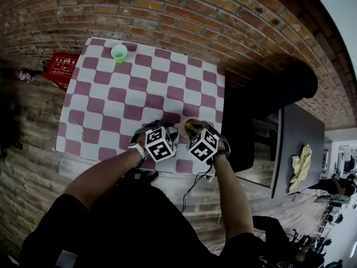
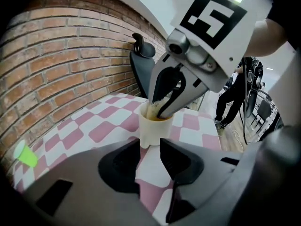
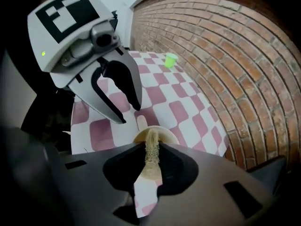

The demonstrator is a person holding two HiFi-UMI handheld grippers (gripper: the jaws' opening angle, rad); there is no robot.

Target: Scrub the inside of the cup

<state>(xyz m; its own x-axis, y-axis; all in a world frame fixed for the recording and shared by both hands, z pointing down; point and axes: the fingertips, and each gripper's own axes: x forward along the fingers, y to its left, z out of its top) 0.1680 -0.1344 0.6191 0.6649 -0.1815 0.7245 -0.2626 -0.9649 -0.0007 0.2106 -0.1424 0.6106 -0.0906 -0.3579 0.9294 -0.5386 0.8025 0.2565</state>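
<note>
A cream cup [image 1: 188, 122] stands on the pink-and-white checked tablecloth [image 1: 111, 110] near its front edge. My right gripper [image 3: 151, 149] is shut on a tan mesh scrubber [image 3: 151, 157], whose end dips into the cup's mouth [image 3: 165, 135]. In the left gripper view the right gripper [image 2: 162, 108] comes down into the cup [image 2: 153, 132] from above. My left gripper [image 2: 150, 149] is open, its tips at the near side of the cup's base with the cup just beyond them. In the right gripper view the left gripper [image 3: 131, 114] hangs spread behind the cup.
A small green cup [image 1: 119, 52] stands at the table's far left corner. A red box [image 1: 62, 67] lies on the floor to the left. A black chair [image 1: 279, 88] and a dark table [image 1: 304, 130] with a yellow cloth [image 1: 301, 161] stand to the right. Brick wall runs behind.
</note>
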